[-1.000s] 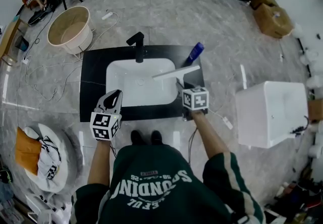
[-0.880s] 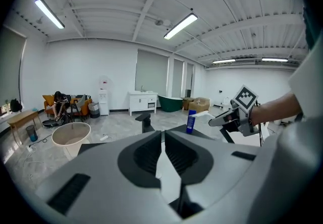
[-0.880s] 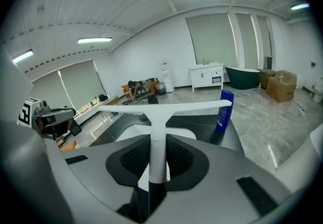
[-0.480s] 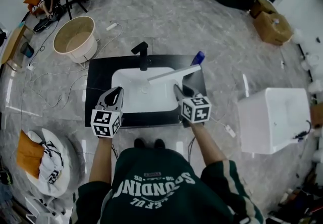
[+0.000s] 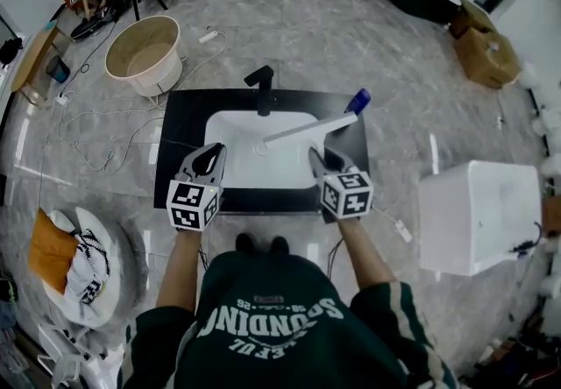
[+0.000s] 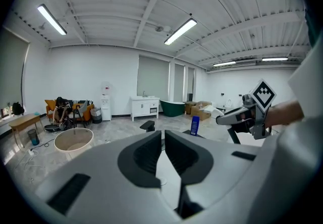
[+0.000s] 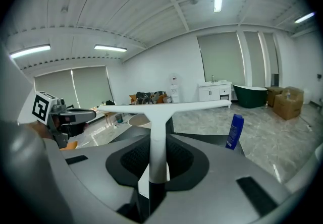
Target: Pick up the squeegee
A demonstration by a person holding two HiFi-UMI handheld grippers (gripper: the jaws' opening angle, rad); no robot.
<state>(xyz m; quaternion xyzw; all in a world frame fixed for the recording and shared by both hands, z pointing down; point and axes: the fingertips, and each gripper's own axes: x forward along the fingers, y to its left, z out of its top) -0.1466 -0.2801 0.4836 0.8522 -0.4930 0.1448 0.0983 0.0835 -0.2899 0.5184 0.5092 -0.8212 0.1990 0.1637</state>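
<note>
Right gripper [image 5: 319, 157]: jaws pinch the white squeegee [image 5: 308, 126] by its handle. The blade is held crosswise over the basin [image 5: 230, 129], clear of the faucet [image 5: 263, 89], with its right end near the bottle [image 5: 358, 102].

Left gripper [image 5: 213, 153]: jaws pressed together with nothing between them, over the basin's left front rim.

Both grippers sit over the front edge of the counter [image 5: 180, 116]. Open floor surrounds the counter.

Count: one squeegee, one faucet, one bottle, one basin, two grippers.
</note>
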